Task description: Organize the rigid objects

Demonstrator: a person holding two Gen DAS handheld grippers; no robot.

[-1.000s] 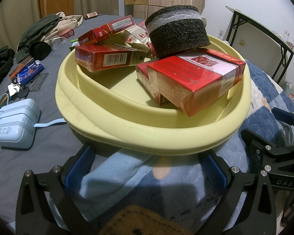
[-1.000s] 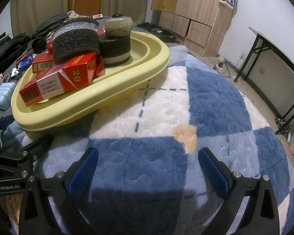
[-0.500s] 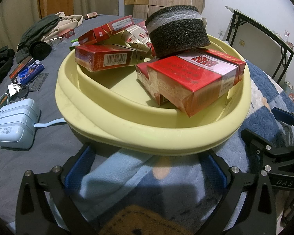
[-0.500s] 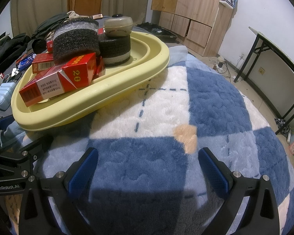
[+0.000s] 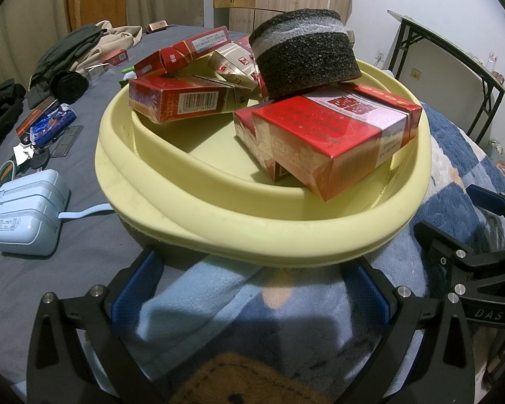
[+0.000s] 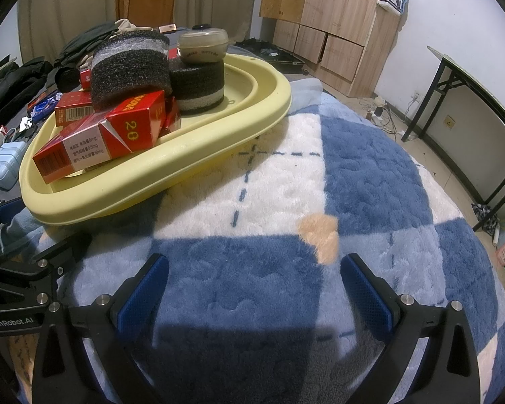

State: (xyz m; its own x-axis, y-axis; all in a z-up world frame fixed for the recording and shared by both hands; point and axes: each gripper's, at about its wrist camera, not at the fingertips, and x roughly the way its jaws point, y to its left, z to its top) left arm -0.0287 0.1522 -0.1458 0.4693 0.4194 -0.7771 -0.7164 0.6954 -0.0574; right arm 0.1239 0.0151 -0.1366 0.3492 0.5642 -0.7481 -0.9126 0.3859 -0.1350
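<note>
- A pale yellow oval basin (image 5: 252, 239) fills the middle of the left wrist view. It rests on a fluffy blue and white checked blanket (image 6: 370, 181) and has a thick rolled rim with a shallow inner step.
- In the right wrist view the basin (image 6: 198, 141) sits in the upper left, and its long axis runs from the lower left toward the upper right of the frame.
- Inside it lie several red boxes. The nearest red box (image 5: 330, 138) lies flat but tilted, with one corner overhanging the inner step toward the camera.
- A second red box (image 5: 181, 102) lies on its side along the far left rim, barcode facing the camera.
- A dark foam ring (image 5: 306, 55) with a pale band sits on top of the nearest box.
- In the right wrist view a second foam ring (image 6: 198, 84) stands upright behind the first, with a small round lidded jar (image 6: 203, 47) on top.
- The left gripper (image 5: 250, 286) is spread wide at the bottom of the frame, just short of the basin rim, holding nothing.
- The right gripper (image 6: 252, 286) is likewise spread wide over bare blanket, to the right of the basin.
- A light blue case (image 5: 27, 212) lies on the grey sheet at the left edge.
</note>
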